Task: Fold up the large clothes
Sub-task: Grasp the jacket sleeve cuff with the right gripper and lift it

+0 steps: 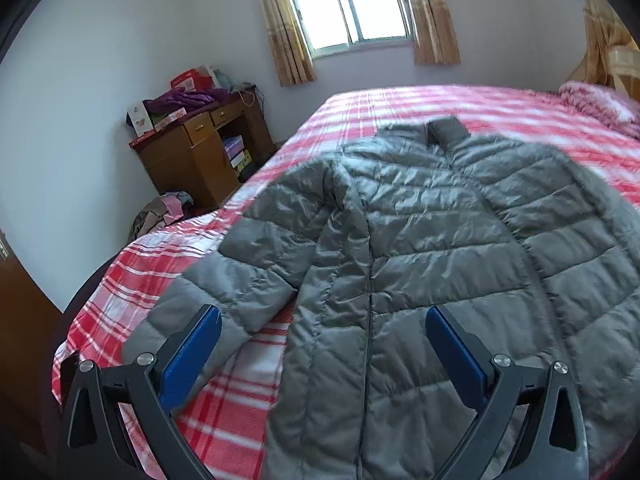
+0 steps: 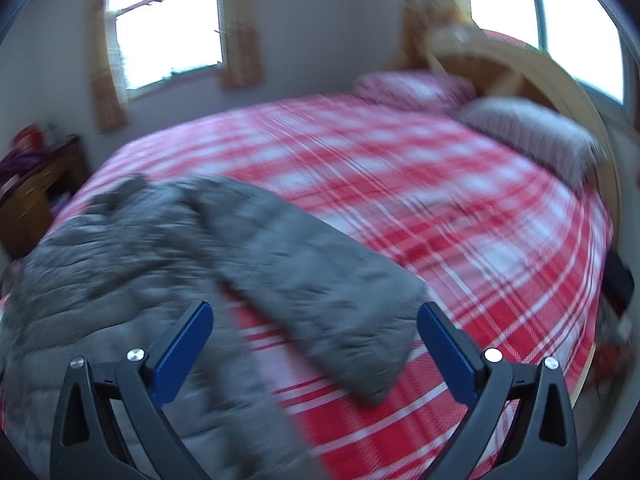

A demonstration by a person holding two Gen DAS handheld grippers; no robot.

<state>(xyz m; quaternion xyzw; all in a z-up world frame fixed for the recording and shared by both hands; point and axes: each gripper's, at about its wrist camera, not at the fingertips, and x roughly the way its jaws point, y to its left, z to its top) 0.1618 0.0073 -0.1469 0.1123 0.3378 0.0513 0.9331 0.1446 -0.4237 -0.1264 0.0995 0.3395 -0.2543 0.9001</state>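
Note:
A grey quilted puffer jacket [image 1: 432,240] lies spread flat on a bed with a red and white plaid sheet [image 1: 400,108], collar toward the far side. Its left sleeve [image 1: 248,256] stretches down toward the bed's near left corner. My left gripper [image 1: 322,320] hovers open above the jacket's lower left part, blue pads [image 1: 200,344] wide apart, holding nothing. In the blurred right wrist view the jacket [image 2: 120,264] fills the left, and its right sleeve [image 2: 332,300] runs out over the sheet [image 2: 440,200]. My right gripper [image 2: 314,316] is open above that sleeve's cuff end.
A wooden desk [image 1: 200,148] piled with boxes and purple cloth stands by the far left wall, with a heap of clothes [image 1: 164,212] on the floor beside it. Pillows [image 2: 532,136] and a wooden headboard [image 2: 520,80] lie at the bed's right end. A curtained window [image 1: 348,4] faces me.

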